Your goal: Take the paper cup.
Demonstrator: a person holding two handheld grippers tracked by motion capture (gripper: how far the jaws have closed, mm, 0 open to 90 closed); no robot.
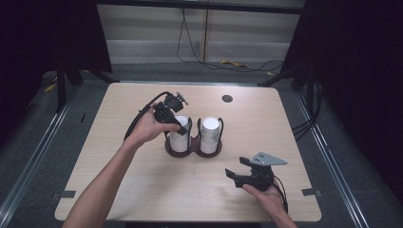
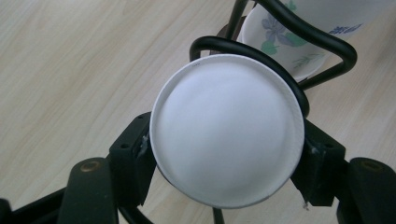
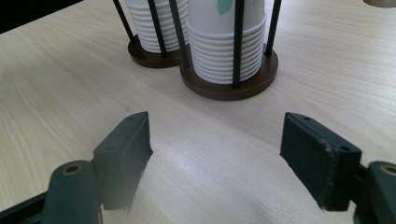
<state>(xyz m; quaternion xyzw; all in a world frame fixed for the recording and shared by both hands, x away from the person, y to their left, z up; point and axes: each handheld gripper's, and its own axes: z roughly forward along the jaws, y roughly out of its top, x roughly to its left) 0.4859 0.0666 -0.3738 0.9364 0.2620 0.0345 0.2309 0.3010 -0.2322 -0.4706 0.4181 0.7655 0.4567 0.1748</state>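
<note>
Gripping one cup stack (image 2: 226, 133): left hand-held gripper (image 2: 226, 154); two stacks total.

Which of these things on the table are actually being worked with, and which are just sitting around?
In use:
- left gripper, its jaws against the top paper cup of the left stack
- wire cup holder
- right stack of cups
- right gripper, open, waiting

Just lying about:
- round dark disc in the table
- cables on the floor behind

White paper cups (image 2: 226, 133), some leaf-printed, in a black-wired brown holder (image 3: 229, 86).
</note>
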